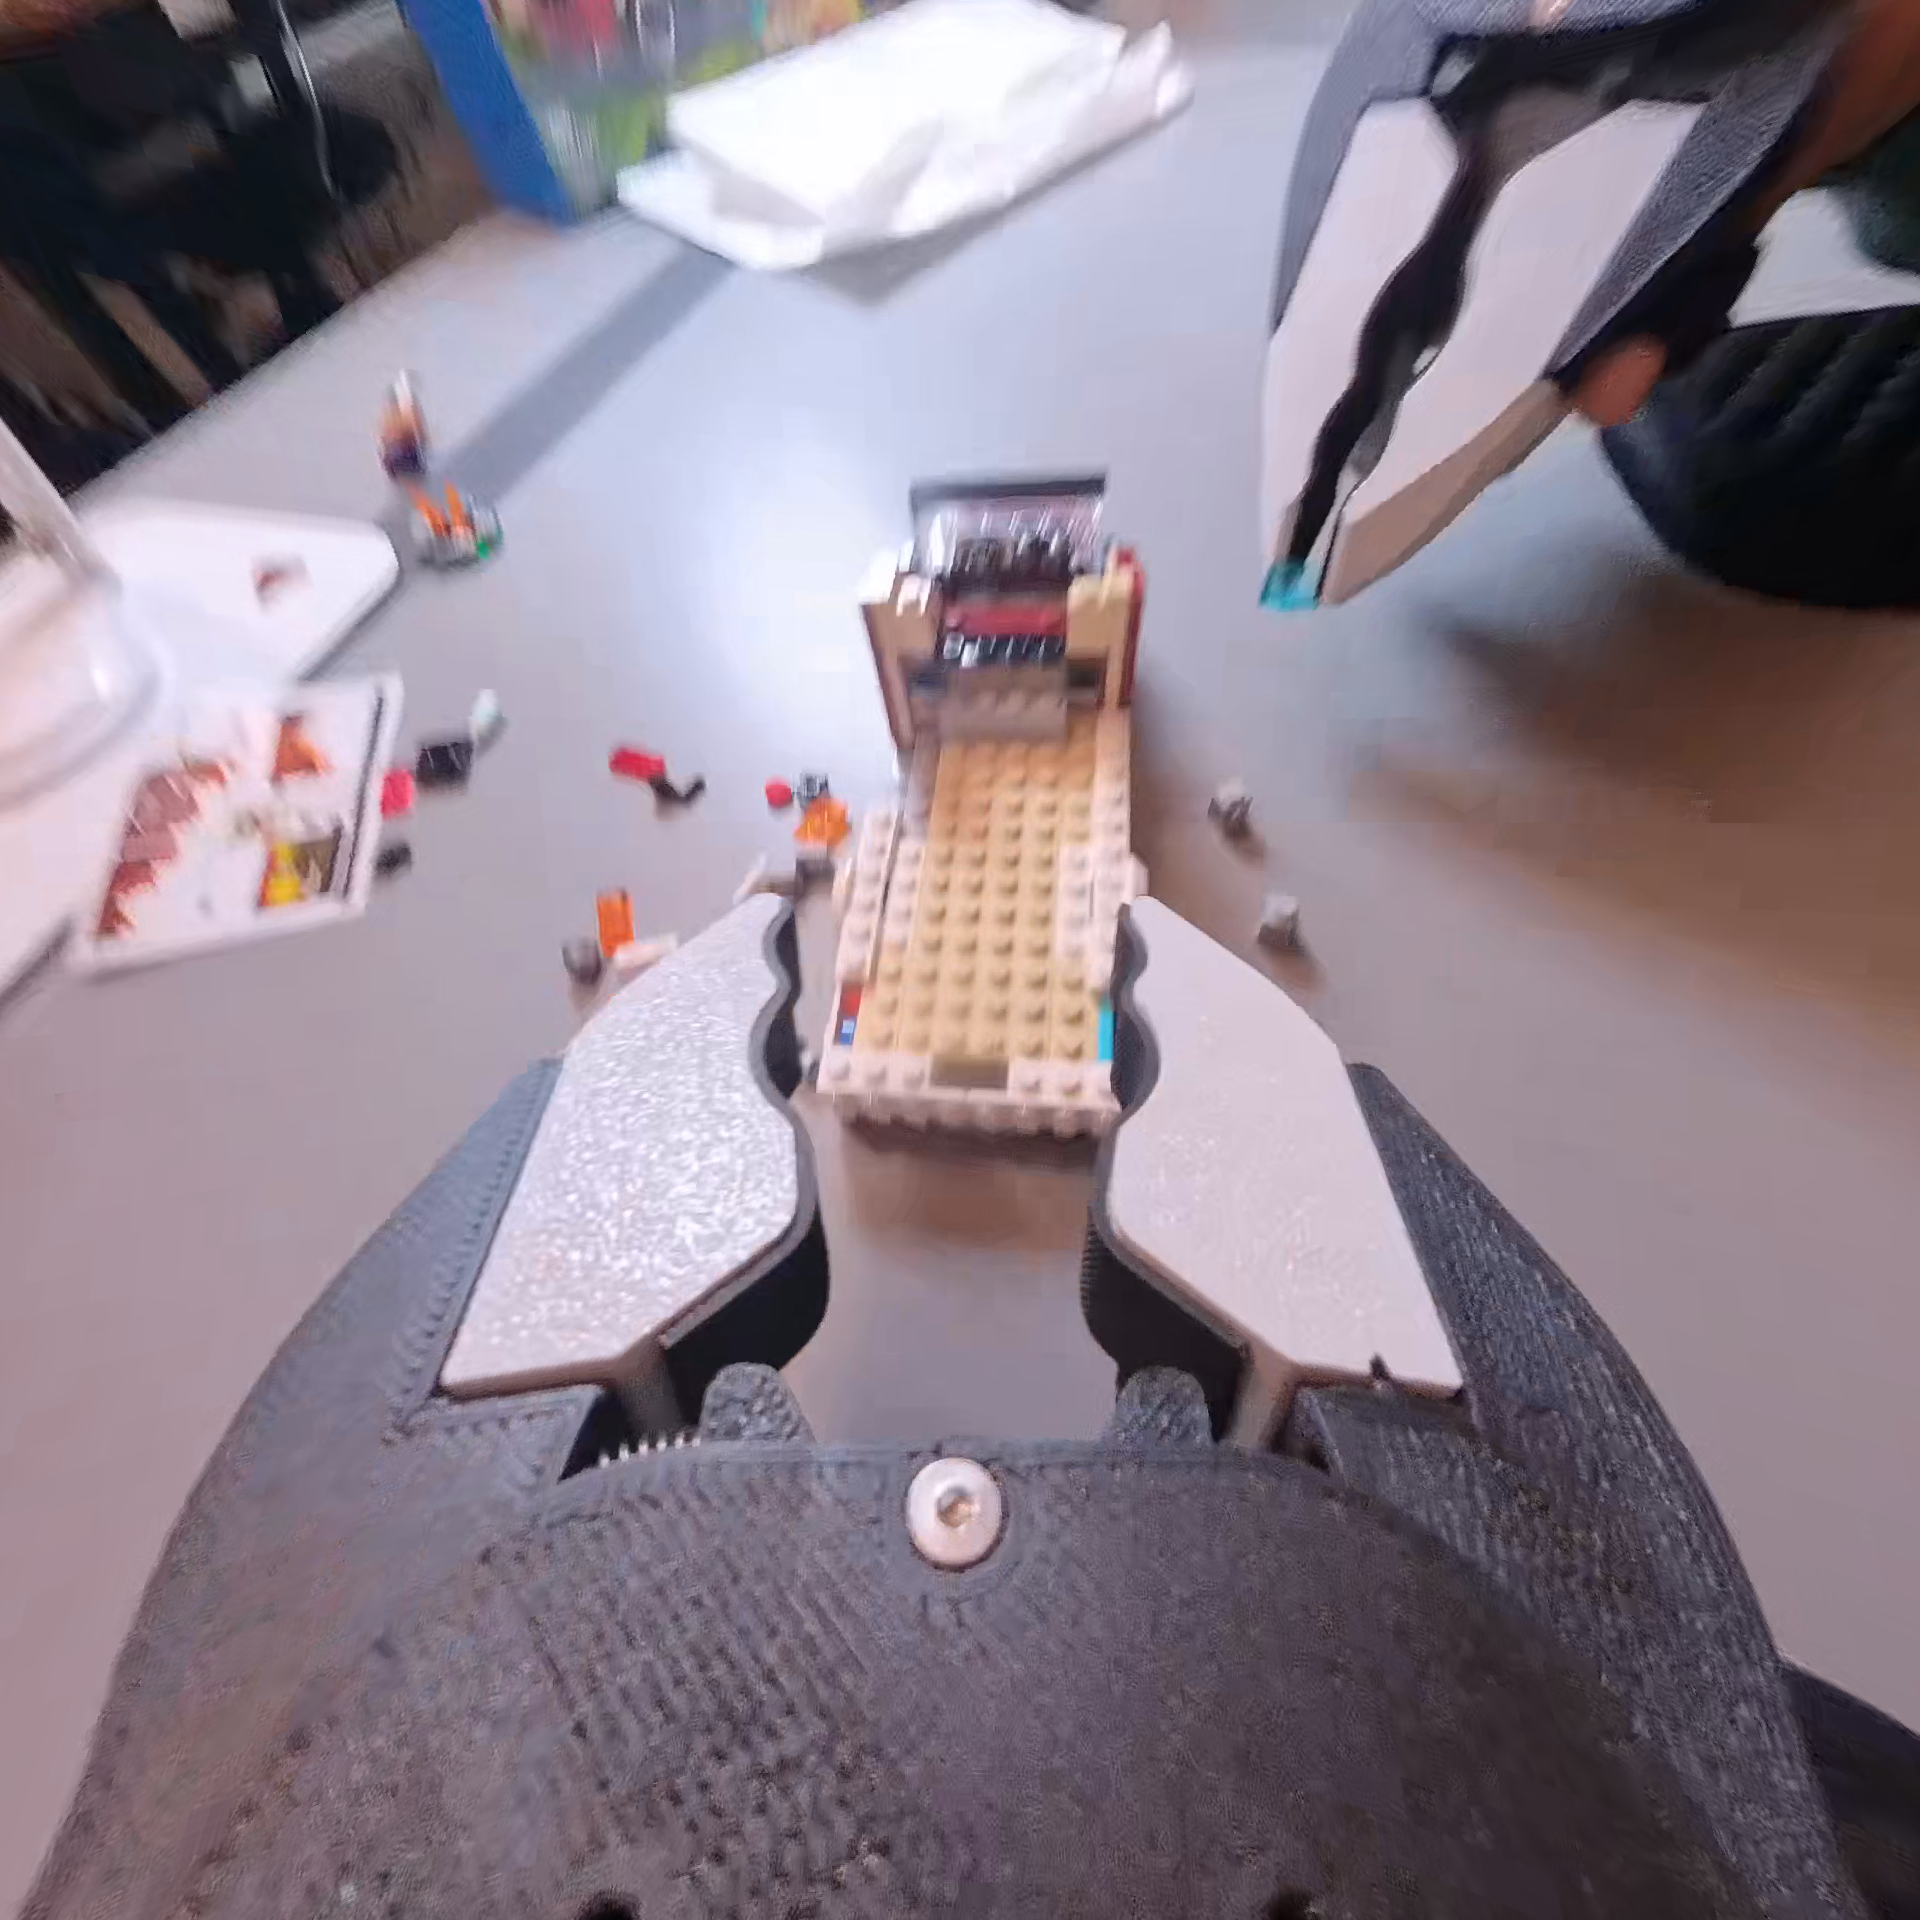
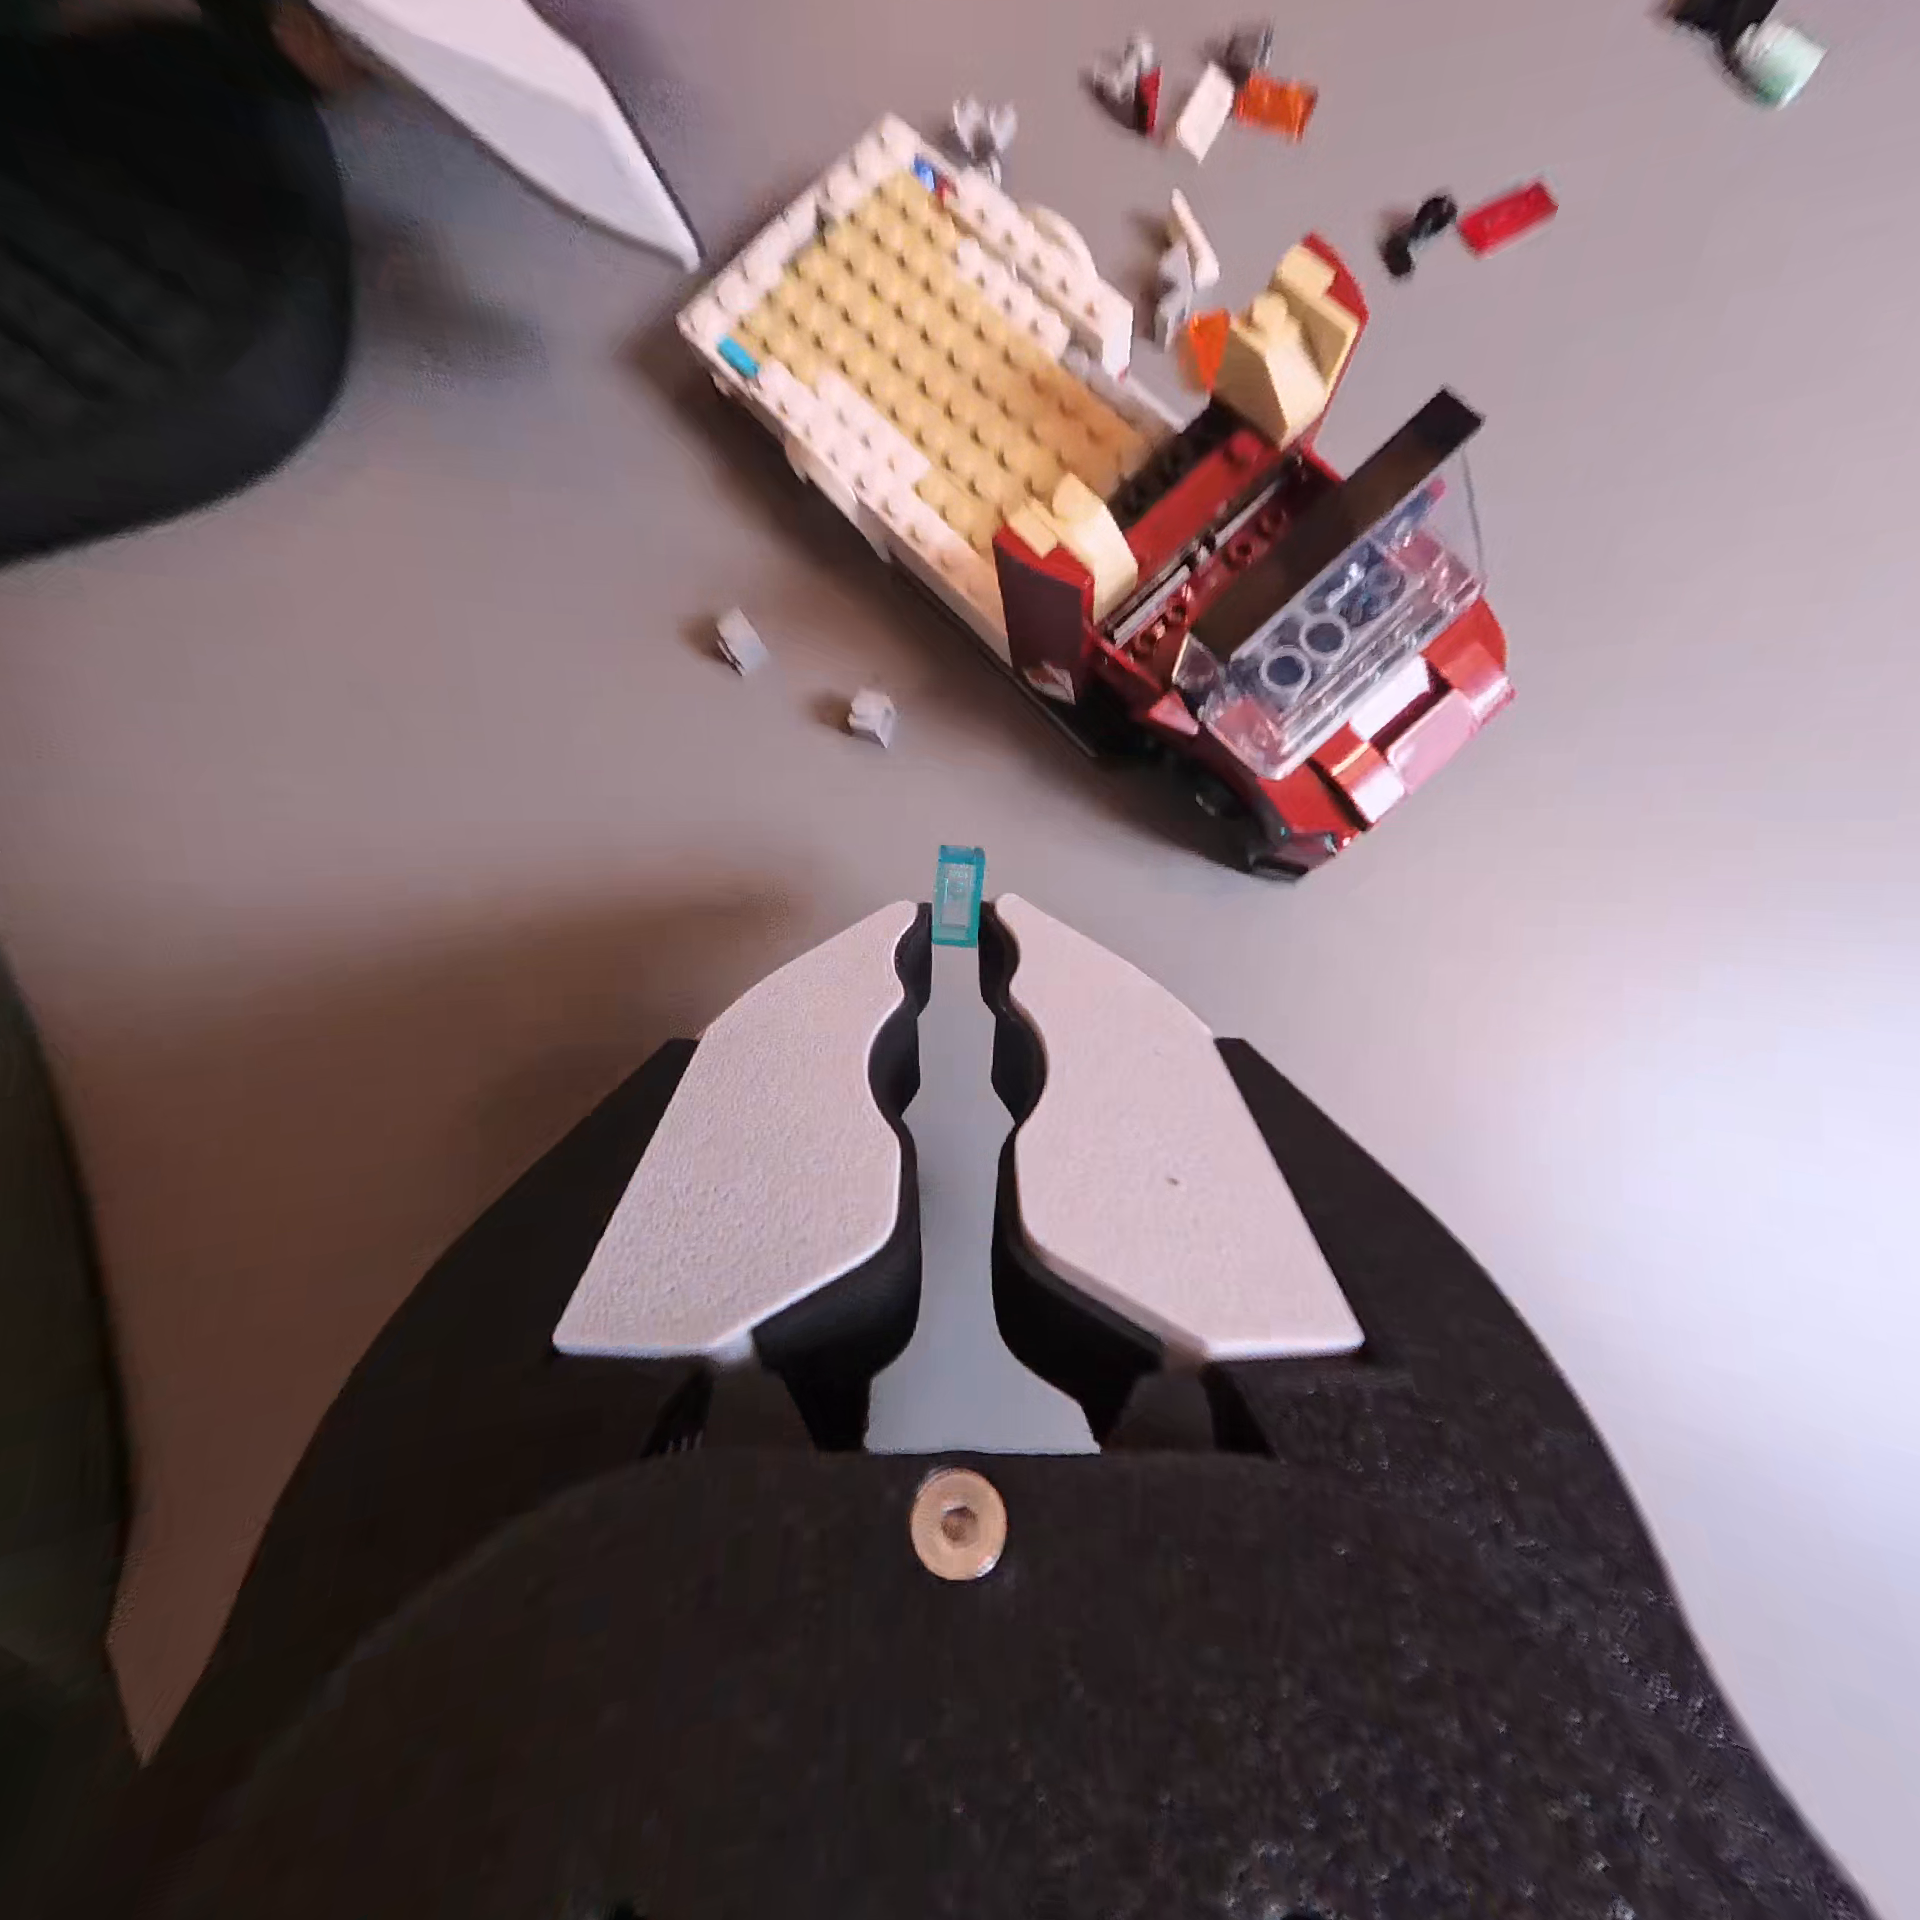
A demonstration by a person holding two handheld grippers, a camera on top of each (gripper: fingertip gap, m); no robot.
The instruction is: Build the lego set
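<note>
Pinching a teal brick (image 2: 957, 896), the right gripper (image 2: 956, 914) hovers; left gripper (image 1: 961, 925) fingers spread around the truck (image 1: 982, 935) at twelve o'clock.

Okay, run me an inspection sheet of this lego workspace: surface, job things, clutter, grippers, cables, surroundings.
Surface: grey table, no spills seen.
Job's things: part-built truck with tan studded bed and dark red cab; teal piece; instruction booklet.
Clutter: loose bricks left of the truck; two small grey pieces on its other side.
Grippers: left gripper open, fingers either side of the truck's rear; right gripper shut on the teal piece, held off the truck.
Cables: nothing seen.
Surroundings: white bag at the far end, blurred; clear container at left edge.
</note>
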